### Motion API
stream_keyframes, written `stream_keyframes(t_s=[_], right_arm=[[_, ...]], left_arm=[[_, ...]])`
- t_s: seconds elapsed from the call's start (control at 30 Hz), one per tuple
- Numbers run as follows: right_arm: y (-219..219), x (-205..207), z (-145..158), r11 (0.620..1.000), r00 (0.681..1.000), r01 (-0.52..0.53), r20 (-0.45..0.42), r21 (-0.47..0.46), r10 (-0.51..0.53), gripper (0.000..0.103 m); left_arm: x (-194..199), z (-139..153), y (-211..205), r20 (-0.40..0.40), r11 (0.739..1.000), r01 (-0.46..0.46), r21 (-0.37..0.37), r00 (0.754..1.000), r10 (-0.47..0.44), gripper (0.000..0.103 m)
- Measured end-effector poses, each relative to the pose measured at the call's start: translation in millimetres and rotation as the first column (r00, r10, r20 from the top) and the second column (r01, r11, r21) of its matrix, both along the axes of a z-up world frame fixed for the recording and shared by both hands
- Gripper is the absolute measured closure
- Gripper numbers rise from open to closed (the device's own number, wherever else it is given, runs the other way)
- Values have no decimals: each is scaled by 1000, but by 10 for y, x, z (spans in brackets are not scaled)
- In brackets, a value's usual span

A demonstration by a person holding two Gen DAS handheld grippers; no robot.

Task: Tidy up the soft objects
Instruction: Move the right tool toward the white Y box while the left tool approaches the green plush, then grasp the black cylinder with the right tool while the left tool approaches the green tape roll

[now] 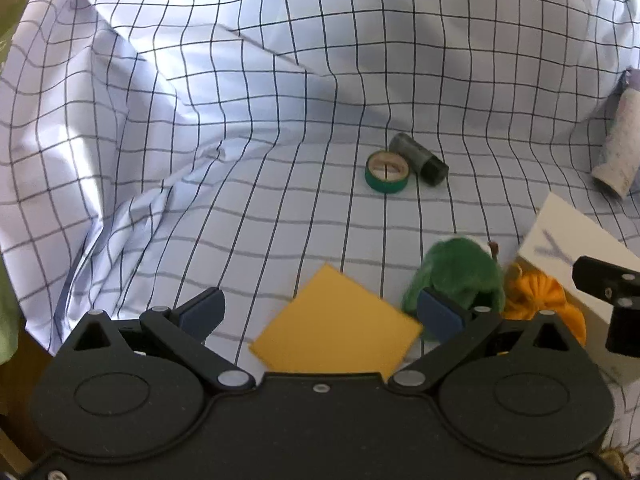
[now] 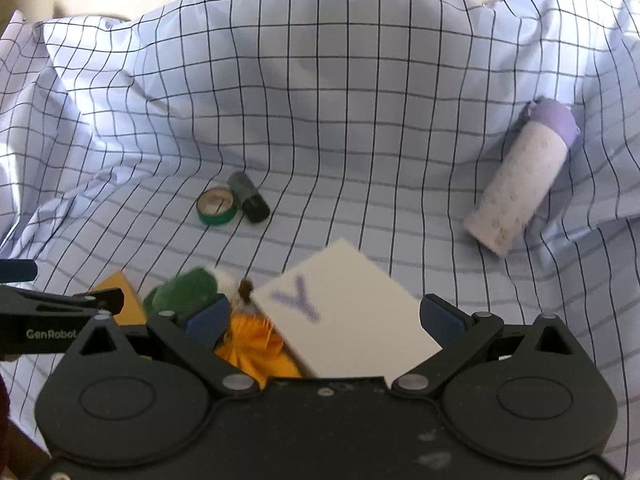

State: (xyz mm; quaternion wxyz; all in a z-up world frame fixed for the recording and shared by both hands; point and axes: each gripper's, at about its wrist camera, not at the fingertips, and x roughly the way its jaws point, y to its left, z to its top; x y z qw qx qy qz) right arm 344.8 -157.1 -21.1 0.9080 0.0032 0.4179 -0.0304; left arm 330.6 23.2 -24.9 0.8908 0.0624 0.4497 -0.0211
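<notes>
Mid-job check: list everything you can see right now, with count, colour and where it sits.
Checked cloth: one, white with dark grid, covering the surface.
Tape roll: one, green, centre, beside the dark cylinder.
Dark cylinder: one, grey-black, lying down.
Bottle: one, white with purple cap, lying far right.
Yellow square: one, flat, near.
Green plush: one, near.
Orange plush: one, beside the green.
White card: one, purple Y.
Left tongs: open.
Right tongs: open.

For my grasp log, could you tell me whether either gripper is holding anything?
Nothing is held: the left gripper and right gripper are both open, nothing pinched.
</notes>
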Motion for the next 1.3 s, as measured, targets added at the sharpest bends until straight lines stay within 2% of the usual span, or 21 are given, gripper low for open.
stream_keyframes(t_s=[0.33, 0.47, 0.6, 0.67, 0.73, 0.83, 0.97, 1.07, 1.2, 1.3], right_arm=[[-73, 521, -122, 1000, 999, -2, 34, 9, 2, 2], [-73, 690, -233, 1000, 1000, -29, 12, 8, 29, 5], [4, 671, -279, 995, 995, -99, 11, -5, 99, 5], [46, 634, -294, 992, 992, -121, 26, -43, 122, 5], [32, 617, -306, 991, 992, -118, 27, -57, 119, 5], [-58, 591, -285, 995, 995, -100, 29, -23, 100, 5], [-182, 518, -210, 998, 997, -56, 47, -10, 57, 4], [-242, 495, -161, 999, 998, -41, 51, -5, 41, 4], [-302, 563, -105, 999, 998, -29, 55, 19, 28, 4], [-288, 692, -122, 999, 999, -27, 44, 29, 25, 4]], left_arm=[[400, -178, 13, -11, 1000, 6, 9, 1000, -5, 4], [535, -257, 37, -22, 1000, 10, 13, 1000, -9, 4], [610, -318, 58, -31, 1000, 13, 19, 999, -12, 4], [614, -317, 77, -34, 1000, 19, -6, 999, -19, 5], [557, -286, 75, -34, 998, 45, -46, 998, -46, 5], [416, -215, 18, -10, 990, 112, -80, 994, -113, 5], [269, -181, -161, 10, 973, 220, -76, 976, -220, 5], [236, -156, -301, 24, 962, 265, -60, 964, -264, 5], [371, -179, -361, 9, 964, 254, -82, 967, -255, 5], [498, -181, -310, 9, 975, 210, -66, 978, -210, 5]])
